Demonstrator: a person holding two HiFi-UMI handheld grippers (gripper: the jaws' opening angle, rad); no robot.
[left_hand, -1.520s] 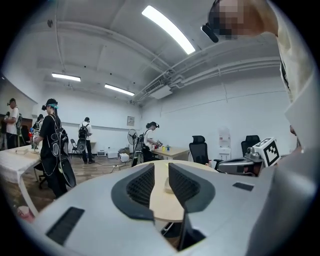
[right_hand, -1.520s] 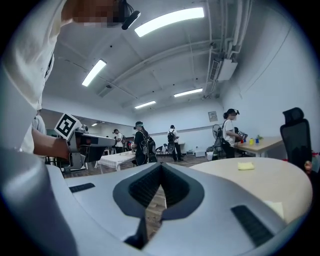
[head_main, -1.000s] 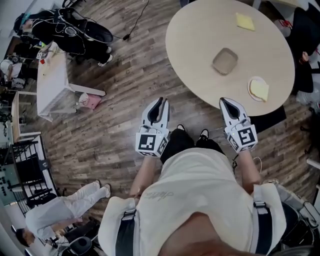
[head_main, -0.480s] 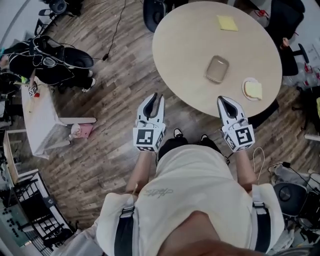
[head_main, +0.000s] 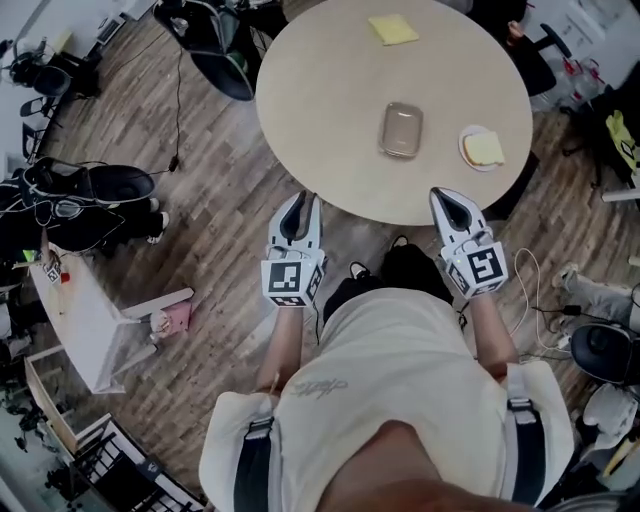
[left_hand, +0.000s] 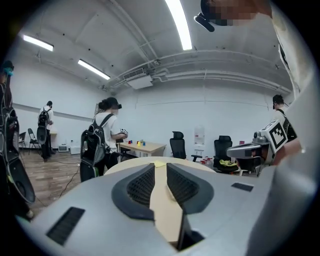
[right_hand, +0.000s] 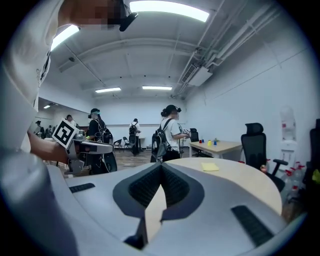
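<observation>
The round table (head_main: 320, 90) has shifted to the upper centre of the head view, squarely ahead. At its near rim hover the left gripper (head_main: 298, 200), jaws slightly apart, and the right gripper (head_main: 447, 196), tips together. Both are empty, short of the grey tray (head_main: 402, 129) and plate (head_main: 484, 148).

Left gripper (head_main: 299, 199) and right gripper (head_main: 444, 197) hover beside round table (head_main: 320, 90)
</observation>
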